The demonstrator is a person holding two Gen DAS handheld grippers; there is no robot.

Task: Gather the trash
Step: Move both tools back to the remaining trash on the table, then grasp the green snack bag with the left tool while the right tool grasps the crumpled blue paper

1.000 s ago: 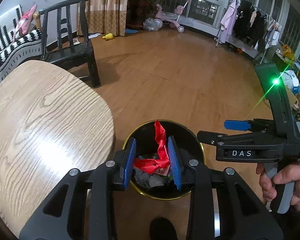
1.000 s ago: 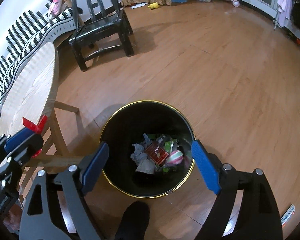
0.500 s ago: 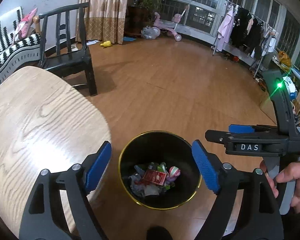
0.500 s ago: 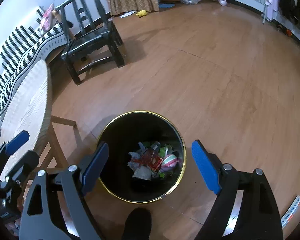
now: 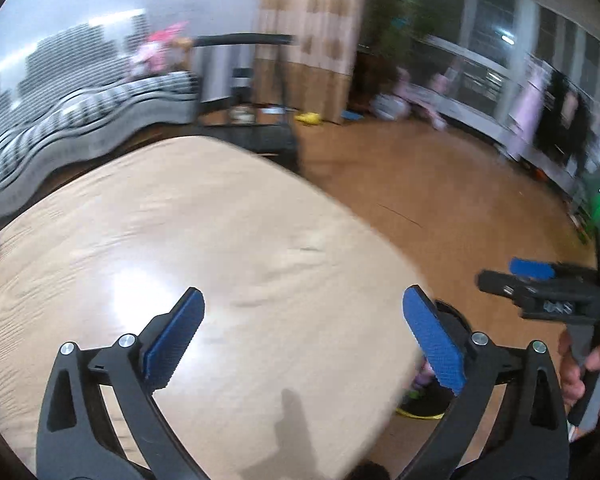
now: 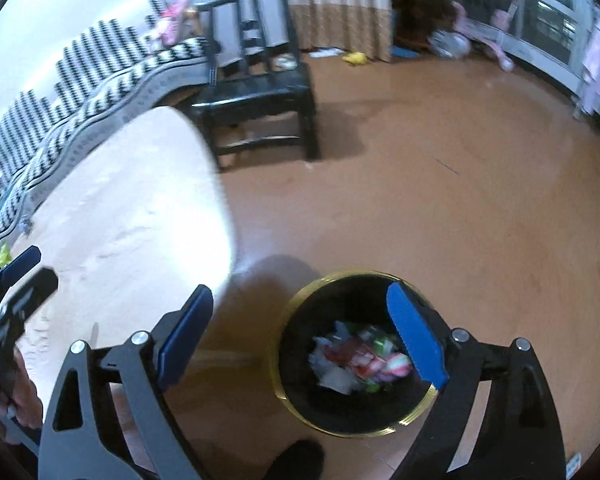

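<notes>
My left gripper (image 5: 303, 300) hangs over the pale wooden table (image 5: 220, 220); its jaws are opening wide and nothing is between them. Half of the black bin with a gold rim (image 5: 420, 414) peeks out past the table's edge under the right finger. In the right wrist view the bin (image 6: 340, 300) stands on the floor with mixed wrappers and paper (image 6: 360, 360) inside. My right gripper (image 6: 300, 292) is open and empty above the floor, between the table (image 6: 120, 220) and the bin. A small yellow-green scrap (image 6: 4, 254) lies at the table's far left edge.
A black wooden chair (image 6: 260, 92) stands beyond the table, with a striped sofa (image 6: 80, 80) along the wall behind it. A hand (image 5: 592, 364) holds the right gripper (image 5: 500, 276). A dark shoe tip (image 6: 300, 460) shows near the bin. Wooden floor stretches toward the windows.
The left gripper let the red scrap drop into the bin, opened wide and swung left over the table. The right gripper rose and shifted left, so the bin now sits under its right finger.
</notes>
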